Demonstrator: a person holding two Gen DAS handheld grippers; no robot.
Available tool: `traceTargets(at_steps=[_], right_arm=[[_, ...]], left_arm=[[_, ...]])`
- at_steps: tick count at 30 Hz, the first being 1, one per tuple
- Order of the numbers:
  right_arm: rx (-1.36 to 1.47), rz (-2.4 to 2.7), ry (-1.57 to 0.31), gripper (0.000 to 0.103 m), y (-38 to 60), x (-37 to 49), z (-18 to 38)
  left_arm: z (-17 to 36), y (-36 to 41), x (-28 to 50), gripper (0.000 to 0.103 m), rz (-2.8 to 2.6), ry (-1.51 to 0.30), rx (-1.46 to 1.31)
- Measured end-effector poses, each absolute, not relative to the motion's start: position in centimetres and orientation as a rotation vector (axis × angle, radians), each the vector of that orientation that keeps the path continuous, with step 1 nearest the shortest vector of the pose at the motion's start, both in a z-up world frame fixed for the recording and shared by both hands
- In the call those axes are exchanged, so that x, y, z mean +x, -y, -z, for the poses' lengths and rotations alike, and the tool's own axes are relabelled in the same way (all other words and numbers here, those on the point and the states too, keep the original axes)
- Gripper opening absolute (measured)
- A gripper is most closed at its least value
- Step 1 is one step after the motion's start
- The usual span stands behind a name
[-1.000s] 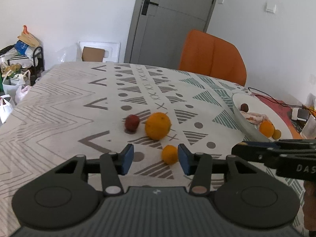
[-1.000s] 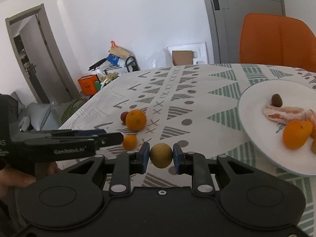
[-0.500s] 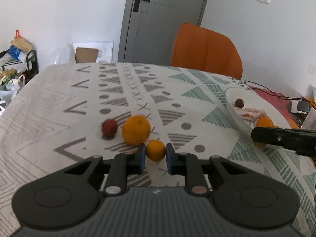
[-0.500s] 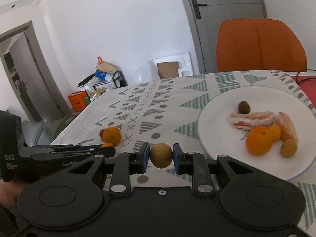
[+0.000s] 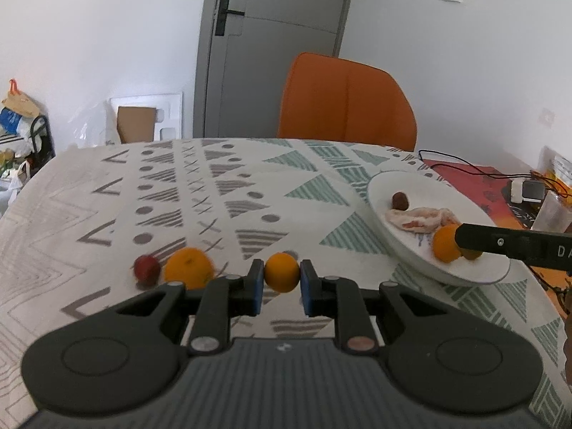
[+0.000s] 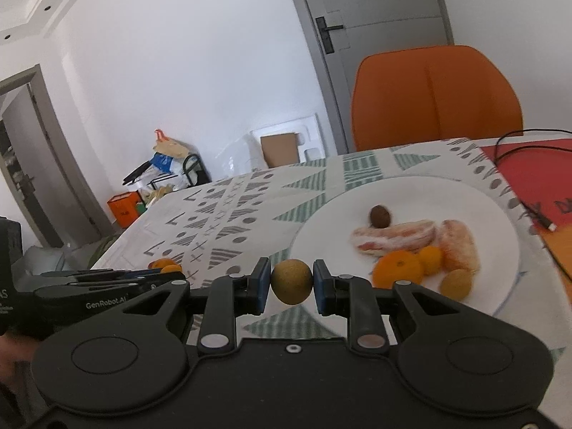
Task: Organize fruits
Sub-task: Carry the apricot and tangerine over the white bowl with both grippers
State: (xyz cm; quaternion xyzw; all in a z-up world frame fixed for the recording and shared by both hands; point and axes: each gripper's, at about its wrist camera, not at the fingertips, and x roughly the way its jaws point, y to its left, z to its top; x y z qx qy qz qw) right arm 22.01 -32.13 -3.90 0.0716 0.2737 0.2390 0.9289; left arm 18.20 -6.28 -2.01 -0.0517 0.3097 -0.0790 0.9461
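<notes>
My left gripper [image 5: 281, 281] is shut on a small orange fruit [image 5: 281, 277], held just above the patterned tablecloth. Left of it on the cloth lie a large orange [image 5: 188, 272] and a small red fruit [image 5: 147, 268]. My right gripper [image 6: 291, 282] is shut on a brownish-green round fruit [image 6: 291, 281], close to the left rim of the white plate [image 6: 475, 196]. The plate holds a dark brown fruit [image 6: 380, 216], peeled citrus segments [image 6: 397, 237], two oranges [image 6: 398, 273] and a brownish fruit [image 6: 456, 283]. The right gripper's side [image 5: 514, 245] reaches over the plate in the left wrist view.
An orange chair [image 5: 346, 102] stands behind the table before a grey door [image 5: 275, 46]. A red mat [image 6: 536, 175] with a black cable [image 6: 529, 207] lies right of the plate. Bags and boxes [image 6: 161, 175] clutter the floor at the left.
The left gripper closed on the small orange fruit and lifted it off the cloth, moving right. The right gripper carried its brownish-green fruit toward the plate.
</notes>
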Motion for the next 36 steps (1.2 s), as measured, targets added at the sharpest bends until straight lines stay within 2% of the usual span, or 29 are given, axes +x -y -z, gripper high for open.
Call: traceTargets(at_steps=[20,24,31,36], right_arm=[[0.207,-0.379,-0.557,0.024,36.3,23.3,6.3],[0.204,-0.341,-0.540,0.031,36.9,23.1,6.2],[0.220,-0.301,-0.535,0.031,37.7,23.3,6.2],[0.214,-0.305,-0.529,0.035,37.6,23.2,6.1]], left_arm=[[1.3,12.8,21.1,0.020,0.253,-0.625,-0.029],[1.4,14.3,22.1,0.020,0.284,-0.629,-0.023],[1.2,16.3,23.0,0.020,0.326,-0.620,-0.013],[1.1,17.0,23.8,0.020,0.336,-0.616,-0.001]])
